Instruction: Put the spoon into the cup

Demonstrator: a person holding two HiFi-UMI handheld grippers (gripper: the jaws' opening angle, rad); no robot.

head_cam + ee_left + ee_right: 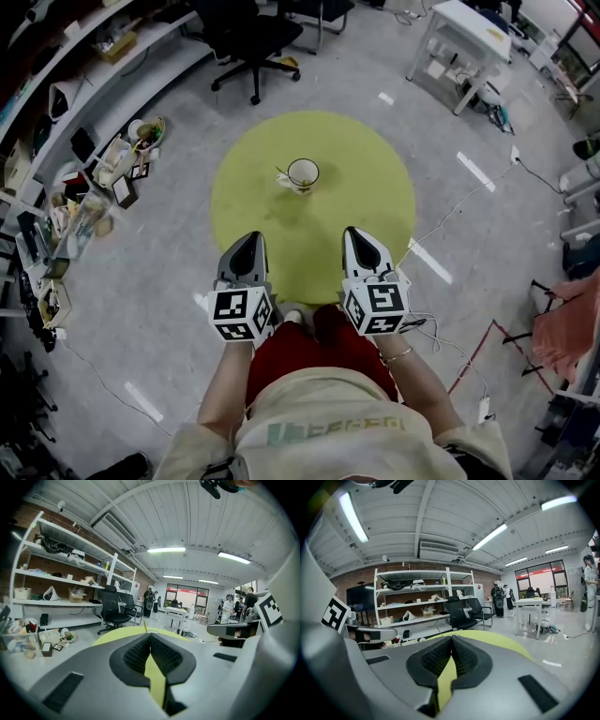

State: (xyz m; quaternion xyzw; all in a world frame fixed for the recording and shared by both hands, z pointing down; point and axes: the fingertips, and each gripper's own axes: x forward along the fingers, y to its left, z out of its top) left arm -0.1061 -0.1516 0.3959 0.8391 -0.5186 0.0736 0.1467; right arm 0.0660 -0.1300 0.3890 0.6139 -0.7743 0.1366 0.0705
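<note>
Left gripper point(246, 242): the person is holding it low over the near edge of the round yellow-green surface point(361, 192). In its own view the left gripper point(150, 635) is showing both jaws meeting at the tips, with nothing between them.
Right gripper point(357, 234): it is hovering beside the left one, level with it. The right gripper view point(451, 638) is showing the jaws pressed together at the tips, carrying nothing.
Cup point(303, 173): it is standing upright near the middle of the surface, well apart from both grippers and ahead of them.
Spoon point(282, 175): a slim pale piece is showing at the cup's left side. The head view is not showing clearly whether it is lying against the cup or leaning in it.
Surroundings: a black office chair point(246, 37) is standing beyond the surface, a white table point(464, 33) is standing to the far right, and cluttered shelving point(84, 178) is running along the left.
Person: red-clad legs point(319, 352) are showing directly below the grippers.
</note>
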